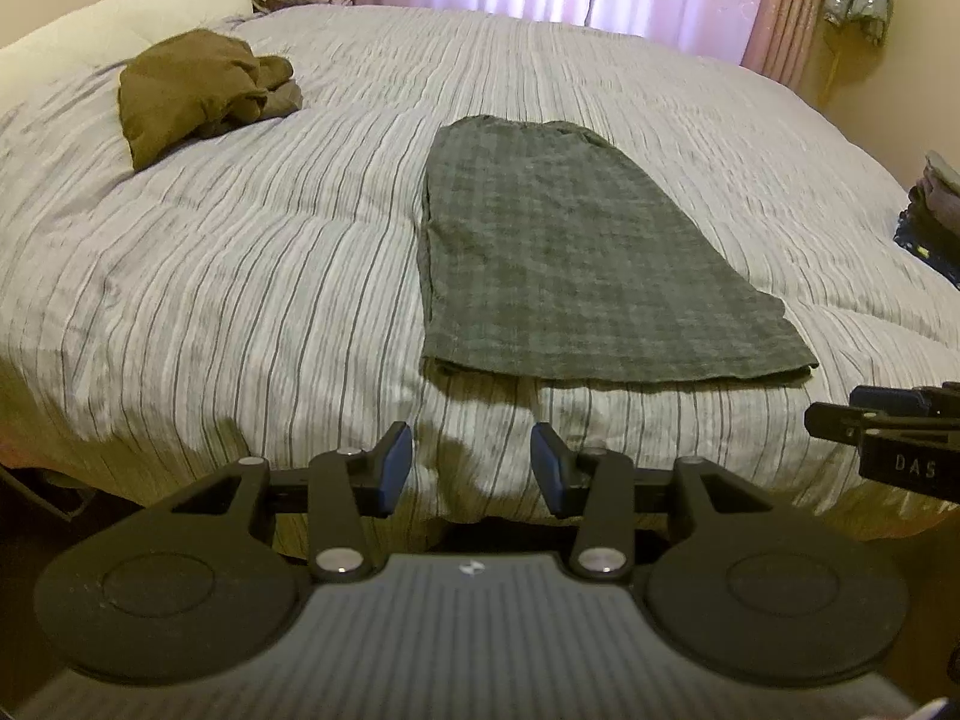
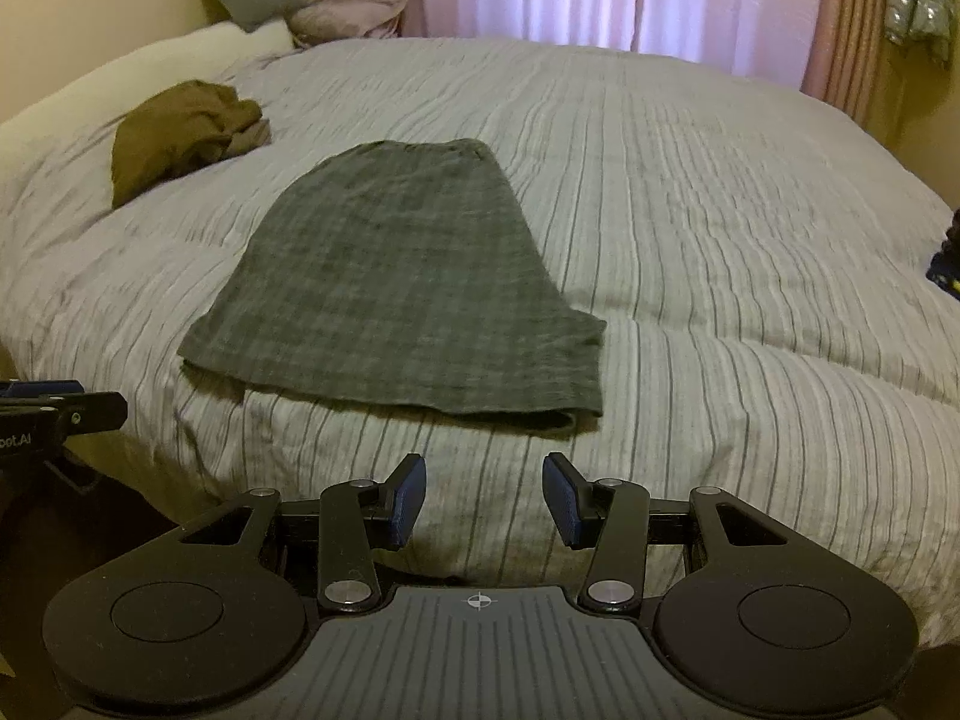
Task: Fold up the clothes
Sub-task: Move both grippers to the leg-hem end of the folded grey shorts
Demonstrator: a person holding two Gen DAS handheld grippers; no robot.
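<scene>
We see a striped bed (image 1: 240, 276) bearing a grey checked garment (image 1: 576, 264), folded lengthwise near the front edge, then a crumpled brown garment (image 1: 192, 90); both the left hand-held gripper (image 1: 472, 468) and right hand-held gripper (image 2: 485, 498) gape wide, empty.

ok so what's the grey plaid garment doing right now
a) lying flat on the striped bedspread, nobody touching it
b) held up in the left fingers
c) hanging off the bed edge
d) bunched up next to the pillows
a: the grey plaid garment lies spread flat on the striped bedspread, while the left gripper and right gripper are both open and short of it, holding nothing.
</scene>
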